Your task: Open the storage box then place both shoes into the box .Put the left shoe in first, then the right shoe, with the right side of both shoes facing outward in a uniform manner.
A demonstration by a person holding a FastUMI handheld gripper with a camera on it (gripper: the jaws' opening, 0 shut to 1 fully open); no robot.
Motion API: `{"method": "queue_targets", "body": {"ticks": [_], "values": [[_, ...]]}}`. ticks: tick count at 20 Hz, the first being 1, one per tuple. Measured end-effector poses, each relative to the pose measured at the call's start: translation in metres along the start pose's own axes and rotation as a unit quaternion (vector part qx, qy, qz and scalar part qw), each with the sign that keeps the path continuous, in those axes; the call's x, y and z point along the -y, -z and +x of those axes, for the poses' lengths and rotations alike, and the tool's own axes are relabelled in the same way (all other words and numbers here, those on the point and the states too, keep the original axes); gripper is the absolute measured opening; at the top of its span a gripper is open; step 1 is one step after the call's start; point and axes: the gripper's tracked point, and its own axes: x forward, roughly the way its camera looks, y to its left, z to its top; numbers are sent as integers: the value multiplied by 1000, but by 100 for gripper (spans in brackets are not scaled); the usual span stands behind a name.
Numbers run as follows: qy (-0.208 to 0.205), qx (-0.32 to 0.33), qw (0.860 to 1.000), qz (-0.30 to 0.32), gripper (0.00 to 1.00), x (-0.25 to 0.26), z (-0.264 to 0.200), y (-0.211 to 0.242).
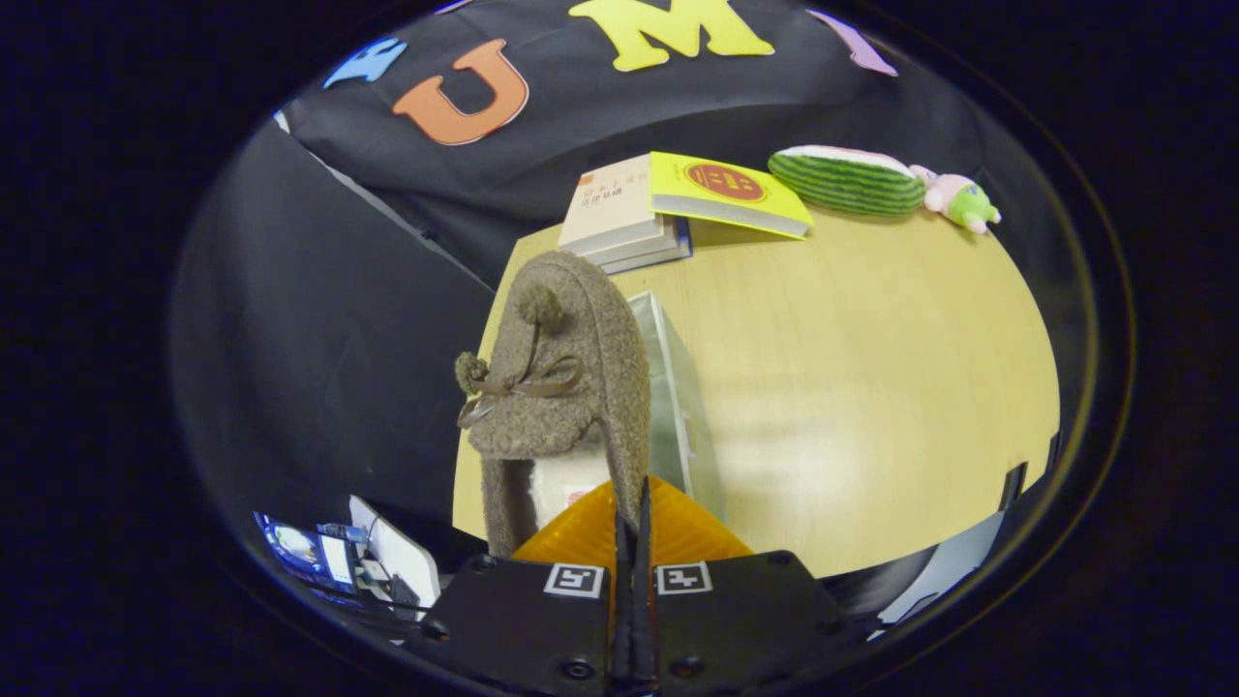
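A brown fuzzy shoe (566,378) with a ribbon bow and two pompoms hangs in front of me, toe pointing away, its pale lining showing at the opening. My gripper (634,499) is shut on the rim of the shoe's right side wall, with the fingers pressed close together on it. Right behind the shoe, a clear storage box (678,407) lies on the wooden table (871,387) near its left edge. The shoe hides the box's left part, and I cannot tell whether its lid is open.
A stack of books (619,218) with a yellow book (726,194) lies at the table's far side. A watermelon plush (847,179) and a small pink and green toy (958,198) lie beyond it to the right. The table's left edge drops off beside the shoe.
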Motion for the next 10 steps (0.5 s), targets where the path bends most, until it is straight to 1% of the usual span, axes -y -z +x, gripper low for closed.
{"method": "queue_targets", "body": {"ticks": [3,5,6,7,8,9,10], "values": [[2,-4,1000,9,7,2,13,1],[-10,-7,1000,9,9,-2,17,2],[-18,3,1000,10,15,-4,17,-1],[-22,8,1000,6,17,-5,18,-4],[-26,11,1000,1,26,-5,19,-6],[-29,16,999,-4,32,-6,16,-7],[-31,19,999,-8,41,-7,14,-8]]}}
